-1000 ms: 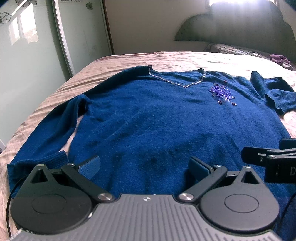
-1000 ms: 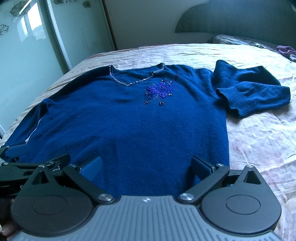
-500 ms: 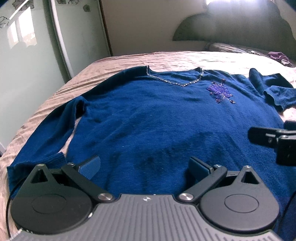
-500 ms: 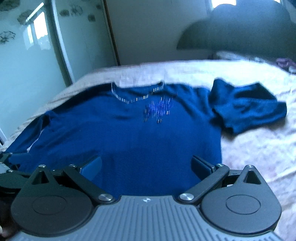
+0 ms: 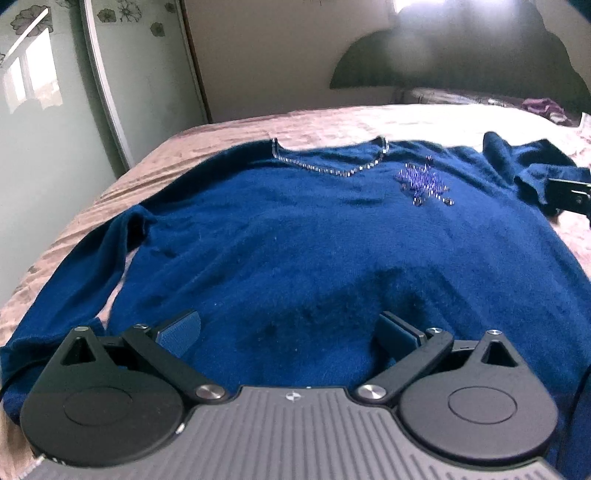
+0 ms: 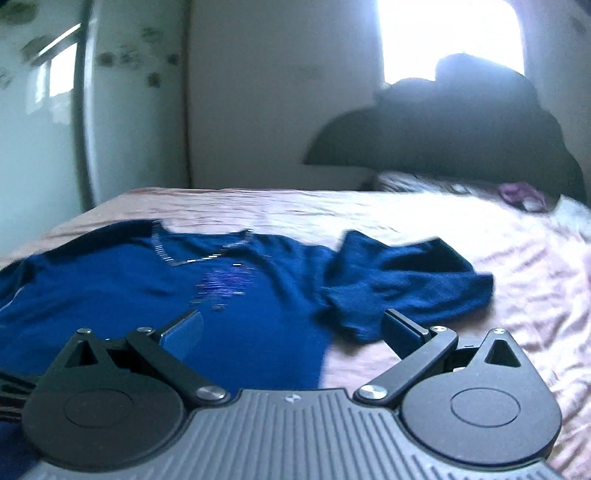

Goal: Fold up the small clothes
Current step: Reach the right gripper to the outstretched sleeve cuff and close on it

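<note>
Pink bedding carries our blue sweater, spread flat. We hold both the left claw and right claw wide apart, empty; only the right view shows the whole folded sleeve.

A wide bed with a wrinkled pinkish cover fills the room's middle. At the bed's far end stands a dark, scallop-topped headboard against a pale wall. Directly above the headboard a window glares white, washing out the cover nearest it. Left of the bed runs a glossy pale-green wardrobe door with flower prints and a curved silver strip, mirroring the window light.
</note>
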{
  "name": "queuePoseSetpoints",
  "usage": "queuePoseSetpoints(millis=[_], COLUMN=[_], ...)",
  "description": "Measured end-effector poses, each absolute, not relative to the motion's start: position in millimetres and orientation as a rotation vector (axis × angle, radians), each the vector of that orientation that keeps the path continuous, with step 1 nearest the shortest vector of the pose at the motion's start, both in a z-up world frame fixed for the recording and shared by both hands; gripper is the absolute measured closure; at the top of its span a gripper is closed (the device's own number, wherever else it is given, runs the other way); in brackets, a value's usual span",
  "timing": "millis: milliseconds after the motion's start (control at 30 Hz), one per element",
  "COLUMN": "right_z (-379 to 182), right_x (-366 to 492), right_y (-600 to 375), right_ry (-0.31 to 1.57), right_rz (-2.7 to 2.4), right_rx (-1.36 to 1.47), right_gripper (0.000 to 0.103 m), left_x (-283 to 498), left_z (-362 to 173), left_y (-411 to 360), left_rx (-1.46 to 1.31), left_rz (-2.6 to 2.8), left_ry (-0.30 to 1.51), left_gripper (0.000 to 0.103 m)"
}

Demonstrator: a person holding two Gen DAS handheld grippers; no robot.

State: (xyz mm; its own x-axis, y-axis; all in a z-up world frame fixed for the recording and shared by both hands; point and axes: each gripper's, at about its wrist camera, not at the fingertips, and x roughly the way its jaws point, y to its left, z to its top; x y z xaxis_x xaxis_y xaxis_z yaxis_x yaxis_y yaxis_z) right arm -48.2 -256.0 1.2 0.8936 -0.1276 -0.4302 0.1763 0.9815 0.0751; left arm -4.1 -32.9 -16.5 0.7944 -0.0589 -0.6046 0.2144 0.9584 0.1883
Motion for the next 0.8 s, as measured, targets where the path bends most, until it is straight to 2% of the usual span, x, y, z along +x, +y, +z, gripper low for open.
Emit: queuePoseSetpoints(millis=[267,533,633,767,800], right_z=[-11,-23,-35,-46,-46], right_x=[-32,2,8,14,18], right_y=[-317,-292,-287,-283,-287], right_ry=[0.476,0.573,0.621,0.610,0.606], right_rz=[-0.213,-0.250,-0.233,-0.211,-0.213], right_rx=[0.292,-0.218,-0.316,-0.344,-0.327], right_gripper=[0.002,0.004,0.010,0.011,0.016], left_x=[0,7,10,11,11], left_z=[-20,-26,-27,-28,-28], left_y=[-40,-33,-28,-27,-28], left_rx=[0.270,0.224,0.187,0.171,0.170], left_rz=[-0.157,-0.178,-0.185,-0.187,-0.187], left_ry=[0.611,0.648,0.661,0.666,0.665], left_gripper=[0.001,0.001,0.001,0.001,0.001])
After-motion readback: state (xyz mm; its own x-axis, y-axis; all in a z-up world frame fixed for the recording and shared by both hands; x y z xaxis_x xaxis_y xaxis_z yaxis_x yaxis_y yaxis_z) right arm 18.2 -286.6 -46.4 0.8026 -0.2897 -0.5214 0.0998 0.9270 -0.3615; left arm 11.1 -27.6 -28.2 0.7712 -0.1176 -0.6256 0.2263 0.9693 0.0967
